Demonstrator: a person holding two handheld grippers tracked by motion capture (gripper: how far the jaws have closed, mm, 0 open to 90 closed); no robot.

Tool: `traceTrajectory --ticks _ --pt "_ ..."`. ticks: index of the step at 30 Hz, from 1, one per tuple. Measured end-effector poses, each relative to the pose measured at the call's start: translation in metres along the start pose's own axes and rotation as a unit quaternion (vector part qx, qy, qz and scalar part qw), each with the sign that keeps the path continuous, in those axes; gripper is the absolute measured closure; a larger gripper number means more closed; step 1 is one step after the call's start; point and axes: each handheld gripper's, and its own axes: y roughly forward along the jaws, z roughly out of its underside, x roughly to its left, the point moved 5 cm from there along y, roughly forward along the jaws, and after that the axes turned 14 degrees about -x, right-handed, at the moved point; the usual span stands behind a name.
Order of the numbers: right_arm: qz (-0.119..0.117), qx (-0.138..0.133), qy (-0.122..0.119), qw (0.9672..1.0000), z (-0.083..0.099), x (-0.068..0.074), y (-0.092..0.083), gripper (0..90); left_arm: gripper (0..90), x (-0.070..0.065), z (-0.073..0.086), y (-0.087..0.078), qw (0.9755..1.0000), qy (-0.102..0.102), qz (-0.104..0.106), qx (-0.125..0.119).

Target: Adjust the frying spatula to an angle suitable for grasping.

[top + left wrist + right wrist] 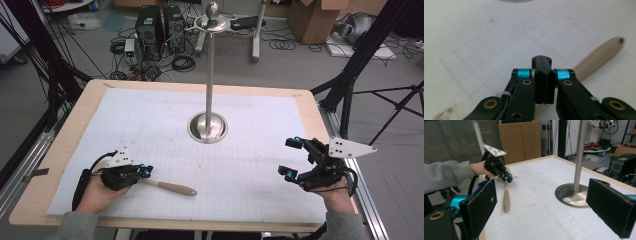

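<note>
Two grippers are seen over the table (60, 165), one at each side of the white gridded sheet (240, 165). The left gripper (146, 171) is carried low near the front edge, its jaws pressed fully together with nothing visibly pinched between the pads. A wooden spoon (172, 187) is laid flat on the sheet just beside that gripper, handle pointing away to the right (its wider end is hidden behind the gripper, so contact there cannot be judged). In the left gripper view the handle (599, 56) is seen running out from behind the clenched jaws. The right gripper (291, 158) is held well apart from the spoon, near the right edge, jaws spread wide and empty. Between the two, farther back, a metal stand (208, 126) is planted upright on its round base, a ball topping the pole.
</note>
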Motion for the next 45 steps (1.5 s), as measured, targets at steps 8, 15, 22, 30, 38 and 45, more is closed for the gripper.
traceTrajectory --ticks 8,15,22,30,38,45 --pt "0.000 0.001 -0.001 1.0000 0.000 0.001 0.000 8.6 89.7 -0.023 -0.005 0.008 0.9969 0.011 0.077 -0.009" --pt "-0.001 0.002 -0.002 1.0000 0.001 0.000 0.000 8.6 89.6 -0.037 -0.002 0.017 0.9939 0.007 0.110 -0.001" --pt "0.001 -0.002 0.000 1.0000 0.000 -0.001 -0.001 8.6 89.6 -0.048 0.004 0.024 0.9912 0.023 0.128 0.025" --pt "0.000 0.001 0.000 1.0000 0.001 0.000 0.000 8.6 89.6 -0.056 0.009 0.031 0.9888 0.031 0.139 0.045" --pt "-0.001 -0.001 -0.001 1.0000 0.000 0.000 -0.001 8.6 89.6 -0.055 0.012 0.045 0.9883 0.048 0.127 0.070" --pt "0.002 -0.001 -0.002 1.0000 0.001 0.000 -0.001 8.6 89.6 -0.047 0.003 0.051 0.9912 0.045 0.110 0.058"
